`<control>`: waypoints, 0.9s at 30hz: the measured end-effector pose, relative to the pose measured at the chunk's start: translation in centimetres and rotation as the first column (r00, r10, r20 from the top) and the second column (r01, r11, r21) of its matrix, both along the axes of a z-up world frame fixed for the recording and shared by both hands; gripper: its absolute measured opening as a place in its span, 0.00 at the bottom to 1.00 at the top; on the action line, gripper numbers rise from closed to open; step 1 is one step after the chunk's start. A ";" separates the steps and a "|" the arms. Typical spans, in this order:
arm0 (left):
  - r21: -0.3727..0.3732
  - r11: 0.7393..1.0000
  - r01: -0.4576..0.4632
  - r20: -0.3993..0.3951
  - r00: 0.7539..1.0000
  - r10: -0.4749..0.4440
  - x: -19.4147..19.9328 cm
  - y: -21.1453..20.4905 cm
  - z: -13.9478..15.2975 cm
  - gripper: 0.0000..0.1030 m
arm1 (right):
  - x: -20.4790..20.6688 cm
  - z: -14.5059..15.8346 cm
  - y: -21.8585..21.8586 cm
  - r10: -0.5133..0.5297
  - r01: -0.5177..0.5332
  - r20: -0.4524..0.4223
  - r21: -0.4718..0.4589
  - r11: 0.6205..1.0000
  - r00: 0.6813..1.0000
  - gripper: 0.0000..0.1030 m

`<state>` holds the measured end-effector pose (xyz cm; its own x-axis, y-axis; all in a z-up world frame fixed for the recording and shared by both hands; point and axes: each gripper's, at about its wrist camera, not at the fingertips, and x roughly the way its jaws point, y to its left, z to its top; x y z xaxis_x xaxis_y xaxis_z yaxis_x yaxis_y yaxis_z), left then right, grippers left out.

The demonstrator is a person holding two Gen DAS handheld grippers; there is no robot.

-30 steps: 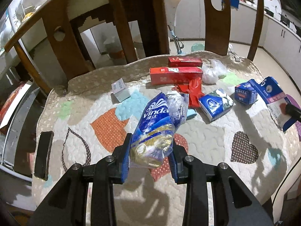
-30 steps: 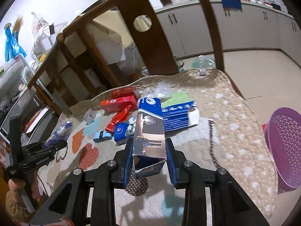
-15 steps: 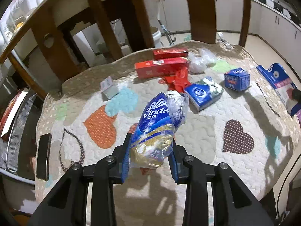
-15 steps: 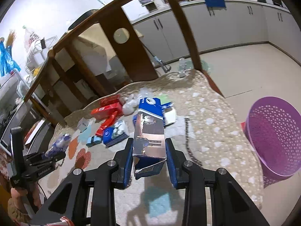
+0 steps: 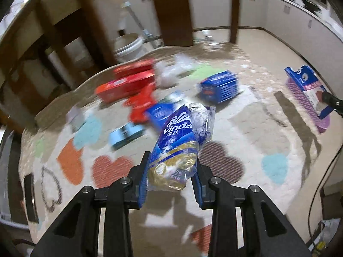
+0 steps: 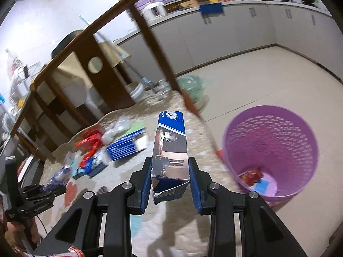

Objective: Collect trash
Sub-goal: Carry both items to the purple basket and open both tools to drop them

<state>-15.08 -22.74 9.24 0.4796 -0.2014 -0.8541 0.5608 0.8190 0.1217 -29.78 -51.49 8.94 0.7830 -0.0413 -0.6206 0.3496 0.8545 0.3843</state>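
- Left gripper [image 5: 171, 178] was clamped on a crumpled blue Vinda tissue wrapper [image 5: 178, 147], held above the quilted worktop [image 5: 257, 128].
- Right gripper [image 6: 170, 184] was closed on a torn blue carton [image 6: 170, 150], upright between the jaws.
- Purple mesh basket [image 6: 272, 150] stood on the floor just beside the worktop edge, with red and blue scraps inside.
- More litter lay on the worktop: red boxes [image 5: 126, 83], a blue box [image 5: 218, 85], a clear plastic bag [image 5: 171, 72]. Much of it was blurred.
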 end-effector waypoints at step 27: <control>-0.244 0.864 0.440 -0.149 0.864 -0.481 -5.1 -29.7 -0.8 0.56 | -6.3 -4.0 -14.2 -0.282 0.283 -0.028 0.044 0.958 0.959 0.36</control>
<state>-20.21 -52.45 8.43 0.1155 -0.5293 -0.8405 0.8743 0.4558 -0.1668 -36.10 -65.73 4.94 0.7302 -0.2287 -0.6439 0.5825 0.7009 0.4116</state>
